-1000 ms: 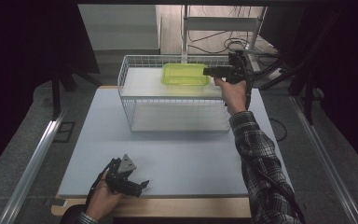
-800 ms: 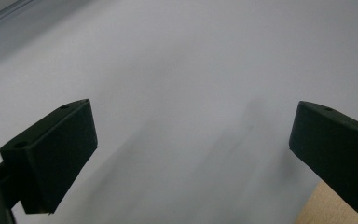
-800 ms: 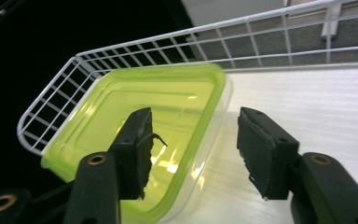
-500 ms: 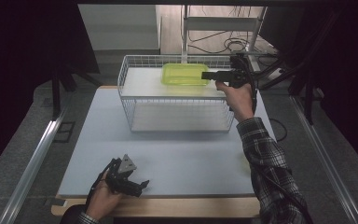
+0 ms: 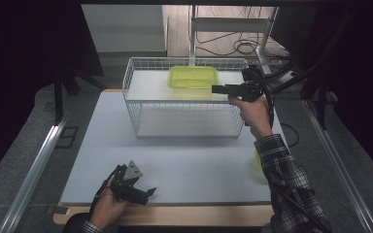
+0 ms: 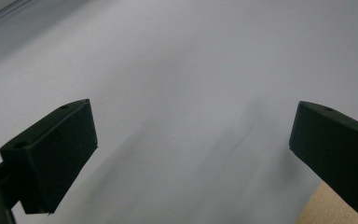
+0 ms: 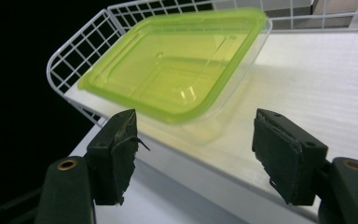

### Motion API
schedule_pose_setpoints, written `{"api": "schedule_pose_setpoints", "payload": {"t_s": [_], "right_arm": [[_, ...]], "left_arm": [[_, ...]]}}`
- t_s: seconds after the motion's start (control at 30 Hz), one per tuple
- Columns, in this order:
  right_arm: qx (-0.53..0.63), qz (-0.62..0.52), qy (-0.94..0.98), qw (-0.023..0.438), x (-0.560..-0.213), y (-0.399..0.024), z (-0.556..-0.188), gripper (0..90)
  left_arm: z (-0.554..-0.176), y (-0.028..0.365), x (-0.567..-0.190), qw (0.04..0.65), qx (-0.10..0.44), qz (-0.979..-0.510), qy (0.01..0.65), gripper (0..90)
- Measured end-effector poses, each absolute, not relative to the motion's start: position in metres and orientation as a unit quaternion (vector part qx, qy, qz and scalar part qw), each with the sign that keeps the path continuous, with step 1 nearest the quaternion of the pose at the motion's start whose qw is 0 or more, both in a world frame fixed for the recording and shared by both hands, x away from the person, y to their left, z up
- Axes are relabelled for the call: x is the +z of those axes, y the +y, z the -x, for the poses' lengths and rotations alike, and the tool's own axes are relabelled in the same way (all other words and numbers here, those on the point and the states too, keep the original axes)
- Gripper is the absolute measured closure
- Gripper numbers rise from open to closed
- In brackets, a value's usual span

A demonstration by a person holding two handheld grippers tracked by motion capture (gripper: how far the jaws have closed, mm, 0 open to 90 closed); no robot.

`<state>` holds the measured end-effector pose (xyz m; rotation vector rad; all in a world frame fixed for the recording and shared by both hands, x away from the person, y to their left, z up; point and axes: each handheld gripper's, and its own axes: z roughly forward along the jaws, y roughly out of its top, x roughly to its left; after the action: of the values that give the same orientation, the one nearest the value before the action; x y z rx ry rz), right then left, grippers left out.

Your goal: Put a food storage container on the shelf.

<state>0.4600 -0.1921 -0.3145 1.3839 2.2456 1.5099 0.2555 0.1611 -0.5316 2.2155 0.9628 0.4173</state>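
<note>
A clear yellow-green lidded container [image 5: 193, 77] [image 7: 177, 60] lies on the white upper shelf of a white wire basket [image 5: 126, 82] [image 7: 74, 44] at the back of the table. My right gripper [image 5: 214, 89] [image 7: 193, 126] hovers just to the container's right and short of its near edge. Its jaws have just been opening and stand open with nothing between them. My left gripper [image 5: 145, 191] [image 6: 191, 135] rests low over the pale table [image 5: 199, 165] near the front edge, open and holding nothing.
The basket's wire walls rise around the shelf, and a lower level shows beneath it. A small yellow-green patch [image 5: 257, 160] shows on the table beside the right sleeve. Cables and a metal stand [image 5: 233, 24] lie behind the table. A wooden strip [image 6: 349, 186] edges the table's front.
My right gripper has let go of the container's right edge, opened its jaws and drawn back toward the near right. The container stays on the shelf. The left gripper has not moved.
</note>
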Motion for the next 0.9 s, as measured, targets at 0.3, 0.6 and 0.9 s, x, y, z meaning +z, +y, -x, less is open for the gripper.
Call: {"api": "schedule_pose_setpoints", "payload": {"t_s": [0.3,0.6,0.9], "right_arm": [[0.484,-0.429,0.759,0.071,-0.324,-0.194,-0.441,26.2],[0.468,-0.412,0.777,0.087,-0.339,-0.197,-0.423,22.8],[0.461,-0.397,0.787,0.100,-0.355,-0.204,-0.405,18.7]], "left_arm": [[-0.255,0.160,-0.532,0.336,0.161,-0.851,0.369,0.5],[-0.255,0.160,-0.532,0.337,0.158,-0.853,0.367,0.4],[-0.255,0.159,-0.532,0.334,0.158,-0.855,0.364,0.5]]}}
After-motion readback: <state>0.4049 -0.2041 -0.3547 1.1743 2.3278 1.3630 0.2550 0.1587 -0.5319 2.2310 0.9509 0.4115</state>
